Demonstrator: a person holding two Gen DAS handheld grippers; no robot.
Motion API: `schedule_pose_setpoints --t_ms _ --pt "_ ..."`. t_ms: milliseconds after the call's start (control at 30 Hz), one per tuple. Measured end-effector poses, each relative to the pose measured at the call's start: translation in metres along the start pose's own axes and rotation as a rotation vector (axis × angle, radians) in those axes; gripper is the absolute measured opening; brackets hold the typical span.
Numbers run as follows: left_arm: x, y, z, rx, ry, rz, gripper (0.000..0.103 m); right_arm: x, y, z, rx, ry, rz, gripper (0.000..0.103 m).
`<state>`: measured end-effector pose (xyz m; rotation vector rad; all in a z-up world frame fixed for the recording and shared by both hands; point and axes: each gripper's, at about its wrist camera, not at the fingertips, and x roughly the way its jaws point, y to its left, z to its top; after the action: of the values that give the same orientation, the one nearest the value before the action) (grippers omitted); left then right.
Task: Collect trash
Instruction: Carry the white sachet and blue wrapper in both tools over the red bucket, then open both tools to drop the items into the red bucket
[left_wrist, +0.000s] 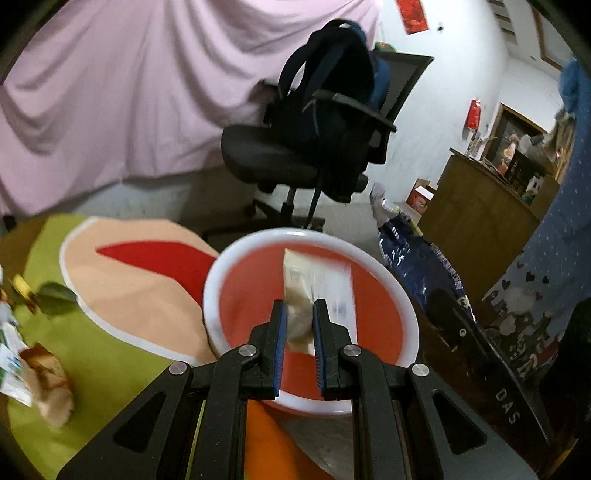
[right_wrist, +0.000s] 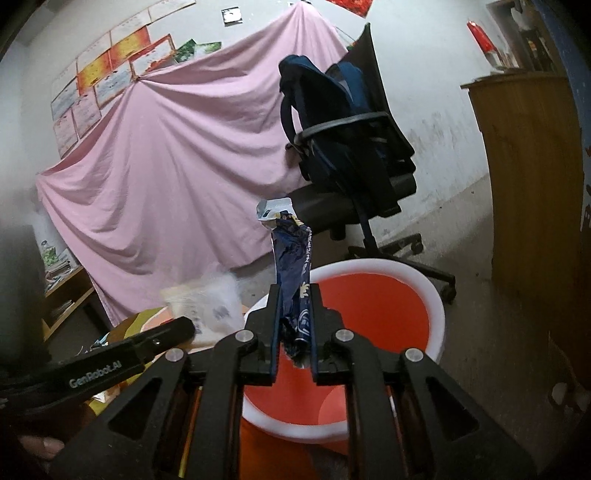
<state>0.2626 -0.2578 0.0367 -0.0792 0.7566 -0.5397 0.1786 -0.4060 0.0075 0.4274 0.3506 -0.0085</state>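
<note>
Pink sheet (right_wrist: 177, 166) drapes over wall, paper prints (right_wrist: 110, 74) pinned above it. Black office chair (left_wrist: 295, 155) stands on concrete floor, dark blue backpack (right_wrist: 332, 122) on seat, strap over armrest. Wooden cabinet (left_wrist: 480, 206) against wall at right, clutter on top. Red hanging ornament (left_wrist: 472, 114) on white wall.

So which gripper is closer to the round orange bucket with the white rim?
Left, though barely. The left gripper holds its pale wrapper over the bucket; the right gripper is at its near rim.
</note>
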Motion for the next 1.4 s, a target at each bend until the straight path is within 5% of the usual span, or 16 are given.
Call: schedule_pose_setpoints --t_ms 300,567,933,1033,1100,1400 --pt "-0.010 0.019 -0.003 -0.062 0.007 0.005 0.019 0.005 0.002 -0.002 0.002 0.022 -0.001 0.058" --pt "-0.059 0.037 -0.018 -0.056 -0.145 0.076 0.032 -0.007 0.017 0.001 -0.044 -0.046 0.040 0.071" --pt "-0.150 0.078 -0.045 -0.061 -0.375 0.233 0.058 -0.033 0.066 0.001 -0.136 -0.197 0.167 0.103" --pt "-0.172 0.089 -0.057 -0.051 -0.419 0.277 0.067 -0.039 0.083 -0.003 -0.160 -0.231 0.212 0.103" --pt "-0.188 0.097 -0.066 -0.051 -0.460 0.314 0.092 -0.042 0.092 -0.004 -0.170 -0.249 0.242 0.103" --pt "-0.228 0.124 -0.101 -0.052 -0.568 0.433 0.101 -0.051 0.136 -0.020 -0.248 -0.308 0.337 0.103"
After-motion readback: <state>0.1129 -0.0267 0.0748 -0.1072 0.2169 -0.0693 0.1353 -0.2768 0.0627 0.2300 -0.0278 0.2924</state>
